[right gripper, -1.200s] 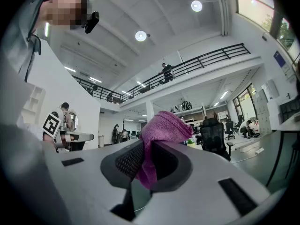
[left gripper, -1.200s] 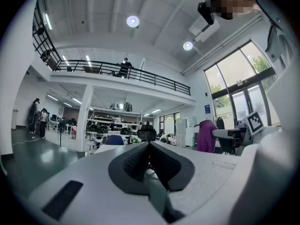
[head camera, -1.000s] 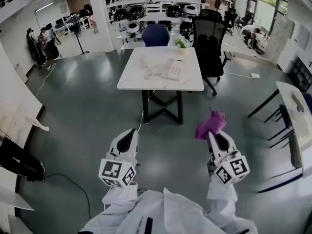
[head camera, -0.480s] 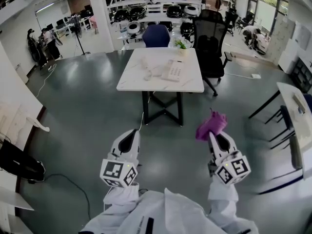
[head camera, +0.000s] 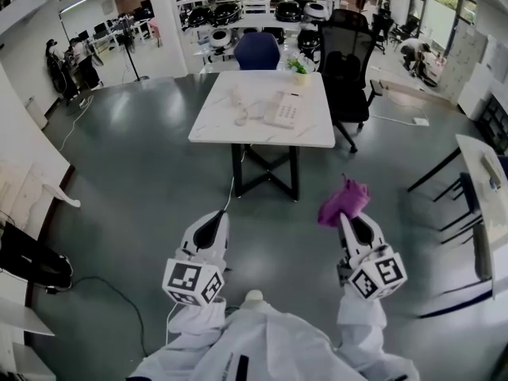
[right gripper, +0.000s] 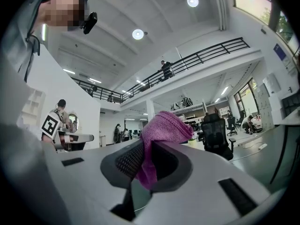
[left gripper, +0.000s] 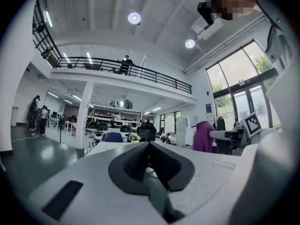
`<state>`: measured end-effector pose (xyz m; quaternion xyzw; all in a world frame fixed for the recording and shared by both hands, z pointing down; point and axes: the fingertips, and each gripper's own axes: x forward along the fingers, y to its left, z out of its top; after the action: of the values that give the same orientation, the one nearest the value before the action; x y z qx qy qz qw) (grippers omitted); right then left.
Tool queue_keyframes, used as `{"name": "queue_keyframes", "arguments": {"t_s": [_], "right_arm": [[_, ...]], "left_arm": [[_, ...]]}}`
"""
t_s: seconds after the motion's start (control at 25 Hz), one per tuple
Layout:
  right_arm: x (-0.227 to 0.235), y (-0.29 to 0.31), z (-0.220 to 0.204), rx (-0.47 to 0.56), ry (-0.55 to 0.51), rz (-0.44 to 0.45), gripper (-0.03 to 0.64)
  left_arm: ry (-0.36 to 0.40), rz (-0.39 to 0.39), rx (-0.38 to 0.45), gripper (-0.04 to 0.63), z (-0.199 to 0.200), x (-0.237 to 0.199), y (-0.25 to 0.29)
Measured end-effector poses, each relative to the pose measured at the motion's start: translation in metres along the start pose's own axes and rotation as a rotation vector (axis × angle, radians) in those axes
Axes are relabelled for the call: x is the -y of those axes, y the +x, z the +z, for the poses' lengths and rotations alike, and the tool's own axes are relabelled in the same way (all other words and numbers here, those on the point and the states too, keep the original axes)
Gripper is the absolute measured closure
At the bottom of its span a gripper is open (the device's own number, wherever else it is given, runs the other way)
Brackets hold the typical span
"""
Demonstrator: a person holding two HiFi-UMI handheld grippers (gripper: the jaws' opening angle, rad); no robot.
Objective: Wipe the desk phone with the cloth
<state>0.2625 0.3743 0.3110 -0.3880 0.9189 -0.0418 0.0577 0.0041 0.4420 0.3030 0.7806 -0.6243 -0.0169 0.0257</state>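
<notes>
The left gripper (head camera: 213,217) and right gripper (head camera: 350,219) are held low before the body, side by side, pointed toward the white table (head camera: 222,129). The left is clenched on nothing. The purple cloth (head camera: 344,199) is pinched in the right. The desk phone (head camera: 283,112) is seen on the table, well apart.

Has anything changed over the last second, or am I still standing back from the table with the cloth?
Very little has changed. A white shoe tip has appeared between the tools, which suggests a step toward the white table. The right tool still grips the purple cloth, and the left tool stays shut and empty. The white desk phone has not moved.
</notes>
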Motion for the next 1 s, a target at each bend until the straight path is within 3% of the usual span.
{"name": "queue_keyframes", "arguments": {"t_s": [0.36,1.0], "right_arm": [[0.018,0.043,-0.017,-0.03,0.012,0.019,0.586],[0.074,0.187,-0.027,-0.054,0.015,-0.039,0.586]], "left_arm": [[-0.009,0.005,-0.019,0.597,-0.008,-0.029,0.036],[-0.038,-0.076,-0.011,0.597,-0.003,-0.119,0.18]]}}
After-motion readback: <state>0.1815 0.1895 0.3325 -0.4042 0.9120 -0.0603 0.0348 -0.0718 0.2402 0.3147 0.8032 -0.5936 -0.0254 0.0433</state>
